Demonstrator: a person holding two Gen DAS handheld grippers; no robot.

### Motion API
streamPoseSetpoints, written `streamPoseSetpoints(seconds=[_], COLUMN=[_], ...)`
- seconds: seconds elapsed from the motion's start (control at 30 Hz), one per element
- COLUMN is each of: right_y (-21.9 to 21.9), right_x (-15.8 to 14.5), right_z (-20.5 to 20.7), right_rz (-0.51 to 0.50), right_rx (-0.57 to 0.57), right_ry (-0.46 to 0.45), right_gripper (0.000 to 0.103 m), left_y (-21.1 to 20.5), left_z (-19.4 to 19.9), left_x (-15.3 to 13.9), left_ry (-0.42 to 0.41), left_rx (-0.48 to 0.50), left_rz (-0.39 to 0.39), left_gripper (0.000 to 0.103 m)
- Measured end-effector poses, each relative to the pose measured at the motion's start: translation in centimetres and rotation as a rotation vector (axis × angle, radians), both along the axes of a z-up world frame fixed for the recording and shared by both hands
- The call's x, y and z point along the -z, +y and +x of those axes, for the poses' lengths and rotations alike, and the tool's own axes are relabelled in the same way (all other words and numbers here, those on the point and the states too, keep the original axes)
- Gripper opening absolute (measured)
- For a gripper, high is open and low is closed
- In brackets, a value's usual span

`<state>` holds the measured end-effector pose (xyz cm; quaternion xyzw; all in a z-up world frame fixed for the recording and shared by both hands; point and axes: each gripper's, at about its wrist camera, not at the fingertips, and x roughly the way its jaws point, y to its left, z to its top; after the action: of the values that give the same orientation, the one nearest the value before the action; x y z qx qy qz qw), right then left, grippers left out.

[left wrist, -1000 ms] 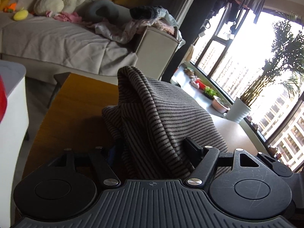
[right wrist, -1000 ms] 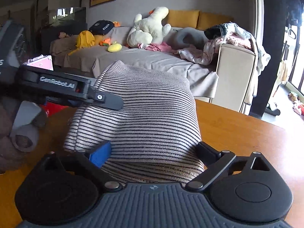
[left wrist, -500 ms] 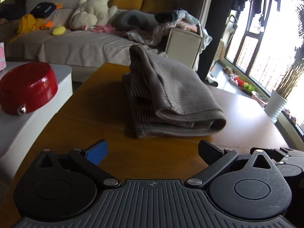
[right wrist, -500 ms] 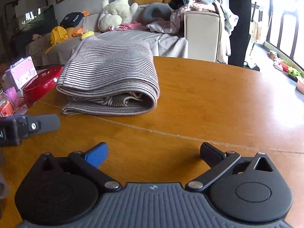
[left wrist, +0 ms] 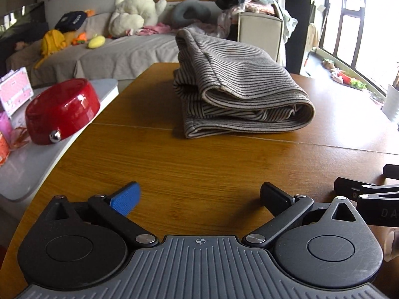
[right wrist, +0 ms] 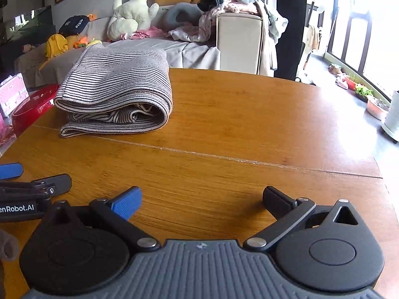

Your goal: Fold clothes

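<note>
A grey striped garment [left wrist: 239, 84] lies folded in a thick bundle on the far part of the wooden table [left wrist: 199, 164]. It also shows in the right wrist view [right wrist: 117, 84] at the far left. My left gripper [left wrist: 199, 196] is open and empty, low over the near table, well short of the garment. My right gripper [right wrist: 202, 199] is open and empty too, beside the left one. The right gripper's fingers [left wrist: 354, 186] show at the right edge of the left wrist view. The left gripper's fingers [right wrist: 49, 182] show at the left edge of the right wrist view.
A red bowl [left wrist: 62, 109] and a pink box [left wrist: 15, 89] stand on a white side table [left wrist: 37, 164] left of the wooden table. A sofa [left wrist: 129, 49] with plush toys and loose clothes lies behind. Windows and potted plants [right wrist: 361, 89] are to the right.
Both grippers have let go of the garment and drawn back toward the near edge. The garment now lies folded on the table, farther from both cameras.
</note>
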<state>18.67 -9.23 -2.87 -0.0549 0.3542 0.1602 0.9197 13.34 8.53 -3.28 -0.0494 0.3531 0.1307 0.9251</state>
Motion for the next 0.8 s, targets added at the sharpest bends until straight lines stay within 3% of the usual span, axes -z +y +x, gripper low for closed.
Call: streamPoseSetpoints(seconds=[0.8], right_y=[0.1], right_x=[0.1], right_z=[0.6], right_rz=[0.001], right_rx=[-0.011], right_ry=[-0.012], right_gripper=[0.103], left_y=[-0.3], left_z=[0.7], left_x=[0.0], left_ry=[-0.006], left_rx=[-0.03], left_rz=[0.001], left_gripper=[0.103])
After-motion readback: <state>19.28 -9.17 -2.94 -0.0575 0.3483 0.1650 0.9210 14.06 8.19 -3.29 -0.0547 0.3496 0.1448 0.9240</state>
